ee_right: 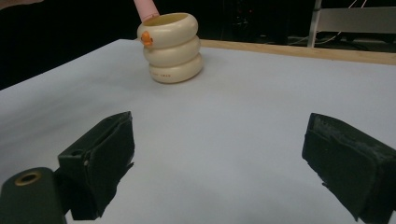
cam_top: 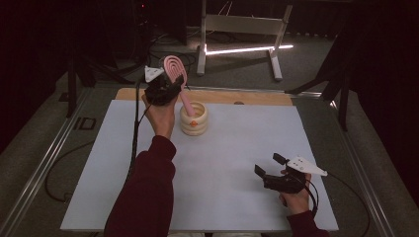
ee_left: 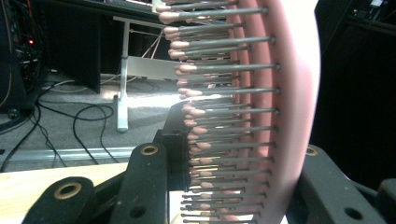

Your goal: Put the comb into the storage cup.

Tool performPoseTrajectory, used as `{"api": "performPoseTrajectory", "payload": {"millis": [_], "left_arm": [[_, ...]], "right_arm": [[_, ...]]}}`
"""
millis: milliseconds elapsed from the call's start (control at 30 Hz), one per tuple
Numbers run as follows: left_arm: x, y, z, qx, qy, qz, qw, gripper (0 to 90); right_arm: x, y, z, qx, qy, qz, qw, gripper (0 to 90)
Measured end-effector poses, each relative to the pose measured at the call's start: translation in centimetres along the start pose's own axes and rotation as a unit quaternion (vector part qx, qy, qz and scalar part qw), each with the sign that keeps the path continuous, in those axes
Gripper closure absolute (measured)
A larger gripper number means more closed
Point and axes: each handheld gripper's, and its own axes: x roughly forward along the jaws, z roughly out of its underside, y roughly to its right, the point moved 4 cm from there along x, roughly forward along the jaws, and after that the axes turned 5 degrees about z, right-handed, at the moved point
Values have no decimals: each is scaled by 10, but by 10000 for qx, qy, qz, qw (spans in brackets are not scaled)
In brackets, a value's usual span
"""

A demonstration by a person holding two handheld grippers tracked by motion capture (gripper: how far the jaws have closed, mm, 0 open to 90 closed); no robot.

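Note:
A pink hairbrush (cam_top: 176, 73) stands with its handle down inside a cream ribbed cup (cam_top: 193, 118) at the back middle of the table. My left gripper (cam_top: 165, 88) is shut on the brush's head, just above the cup. Up close, the brush's pink back and metal bristles (ee_left: 233, 112) sit between the black jaws. The cup (ee_right: 170, 46) has a small orange mark near its rim, and the brush handle (ee_right: 145, 8) pokes into it. My right gripper (cam_top: 267, 167) rests low over the table's front right, open with nothing between its fingers (ee_right: 105, 158).
A pale grey mat (cam_top: 217, 163) covers the table, with a wooden strip (cam_top: 247, 97) along its far edge. Behind the table stand a white frame (cam_top: 242, 29) and cables on the floor. Metal rails run along both sides.

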Motion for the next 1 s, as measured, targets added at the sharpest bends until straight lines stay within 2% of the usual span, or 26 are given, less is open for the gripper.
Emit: {"api": "performPoseTrajectory", "payload": {"millis": [1000], "left_arm": [[9, 4, 11, 78, -67, -37, 9999, 646]], "right_arm": [[1, -1, 0, -2, -19, -11, 10000, 92]]}}
